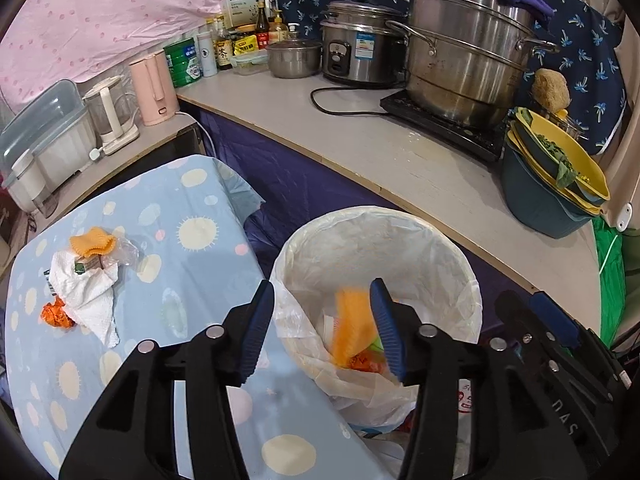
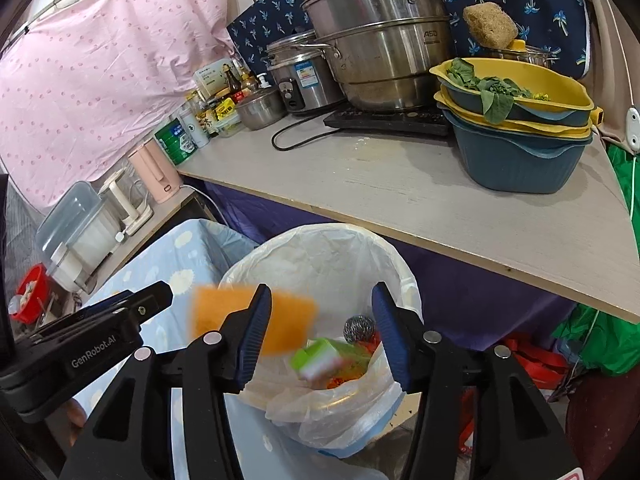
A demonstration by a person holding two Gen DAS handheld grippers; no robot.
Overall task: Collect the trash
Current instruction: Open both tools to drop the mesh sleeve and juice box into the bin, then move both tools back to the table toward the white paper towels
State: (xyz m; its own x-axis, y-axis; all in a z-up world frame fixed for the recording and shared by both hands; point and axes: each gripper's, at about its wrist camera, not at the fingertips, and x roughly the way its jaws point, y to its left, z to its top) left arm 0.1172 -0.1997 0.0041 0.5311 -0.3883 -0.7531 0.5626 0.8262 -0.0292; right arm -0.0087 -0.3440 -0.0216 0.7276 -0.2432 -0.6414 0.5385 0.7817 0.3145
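left gripper (image 1: 326, 330): jaws wide, holding nothing, over bin mouth, lower centre.
right gripper (image 2: 322, 334): jaws wide, nothing held, above bin too.
falling trash: blurred orange cloth (image 2: 288, 322) and green-white sponge (image 2: 320, 360) mid-air over lined trash bin (image 2: 320, 248).
step tip: keep jaws spread until the pieces clear the rim, then swing left.
remaining trash: crumpled paper towel (image 1: 90, 292), orange wrapper (image 1: 56, 314), orange cloth piece (image 1: 93, 241) on blue dotted surface (image 1: 180, 280), left of frame.
beyond: counter (image 1: 360, 140), steamer pot (image 1: 468, 60), rice cooker (image 1: 356, 52), upper frame.
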